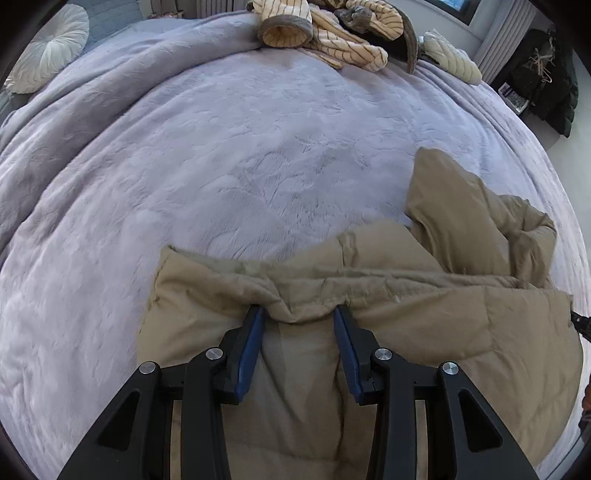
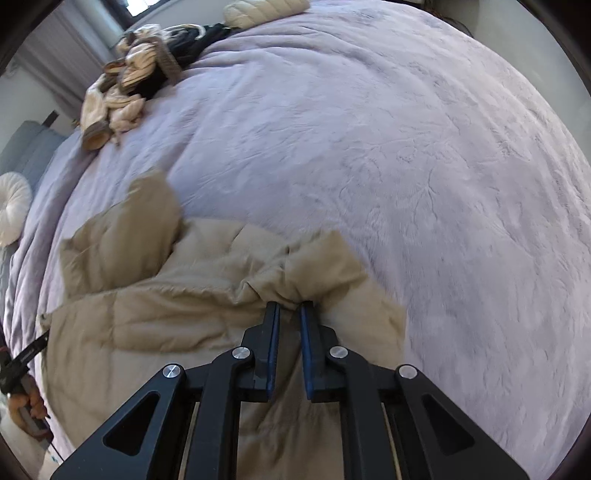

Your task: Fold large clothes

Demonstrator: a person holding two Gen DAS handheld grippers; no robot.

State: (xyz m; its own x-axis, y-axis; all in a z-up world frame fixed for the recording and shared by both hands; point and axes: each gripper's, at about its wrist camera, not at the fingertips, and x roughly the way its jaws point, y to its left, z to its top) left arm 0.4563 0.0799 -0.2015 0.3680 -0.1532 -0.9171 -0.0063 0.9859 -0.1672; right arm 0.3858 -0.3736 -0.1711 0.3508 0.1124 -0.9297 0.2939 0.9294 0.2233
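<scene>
A tan padded jacket (image 1: pixel 424 314) lies bunched on the lilac bed cover (image 1: pixel 240 155), near me. My left gripper (image 1: pixel 299 314) has its jaws fairly wide with a fold of the jacket's edge bunched between the fingertips. One tan sleeve (image 1: pixel 443 199) sticks up to the right. In the right wrist view my right gripper (image 2: pixel 289 306) is nearly closed, pinching a gathered fold of the jacket (image 2: pixel 166 314). The other sleeve end (image 2: pixel 147 218) lies to the left there.
A heap of striped cream clothes (image 1: pixel 332 33) lies at the far side of the bed, also in the right wrist view (image 2: pixel 125 85). A round white cushion (image 1: pixel 48 48) sits far left. A quilted cream garment (image 1: pixel 450 55) lies far right. The bed cover (image 2: pixel 406 147) spreads beyond.
</scene>
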